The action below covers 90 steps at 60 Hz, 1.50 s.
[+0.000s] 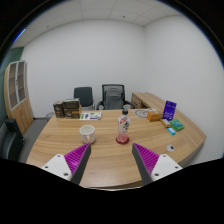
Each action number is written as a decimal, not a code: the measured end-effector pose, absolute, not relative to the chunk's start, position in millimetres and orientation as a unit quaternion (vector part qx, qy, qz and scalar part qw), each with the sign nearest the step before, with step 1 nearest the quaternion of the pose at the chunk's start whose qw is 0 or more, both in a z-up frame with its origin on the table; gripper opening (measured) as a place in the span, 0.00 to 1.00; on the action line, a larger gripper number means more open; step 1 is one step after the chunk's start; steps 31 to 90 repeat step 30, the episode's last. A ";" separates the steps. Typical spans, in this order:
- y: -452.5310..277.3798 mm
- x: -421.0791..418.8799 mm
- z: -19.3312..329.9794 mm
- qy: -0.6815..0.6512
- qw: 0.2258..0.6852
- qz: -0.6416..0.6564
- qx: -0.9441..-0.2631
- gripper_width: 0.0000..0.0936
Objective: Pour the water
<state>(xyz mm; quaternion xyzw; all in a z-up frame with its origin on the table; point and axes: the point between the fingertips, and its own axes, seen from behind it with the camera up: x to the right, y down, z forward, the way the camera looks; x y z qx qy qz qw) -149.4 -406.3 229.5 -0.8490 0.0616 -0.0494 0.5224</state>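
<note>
Looking down my gripper [112,160], I see its two fingers spread wide apart w/ nothing between them. The purple pads [76,157] face each other over the bare front of the wooden table [110,165].

Beyond the fingers, near the middle of the table, stands a white cup [87,131]. Can't tell if there's anything in it. Just beside it, to the right, stands a clear bottle [123,128] w/ a red base. I can't tell how much water is inside.

Further right sit some teal things [176,127] and a blue box [169,108] standing up. On the far left side are dark boxes [68,108]. Two black chairs [100,96] wait behind the table, and a wood shelf [16,92] stands by the left wall.
</note>
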 end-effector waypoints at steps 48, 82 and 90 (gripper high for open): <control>-434.2 -148.0 244.1 0.065 0.523 -0.079 -0.846 0.91; -434.2 -148.0 244.1 0.065 0.523 -0.079 -0.846 0.91; -434.2 -148.0 244.1 0.065 0.523 -0.079 -0.846 0.91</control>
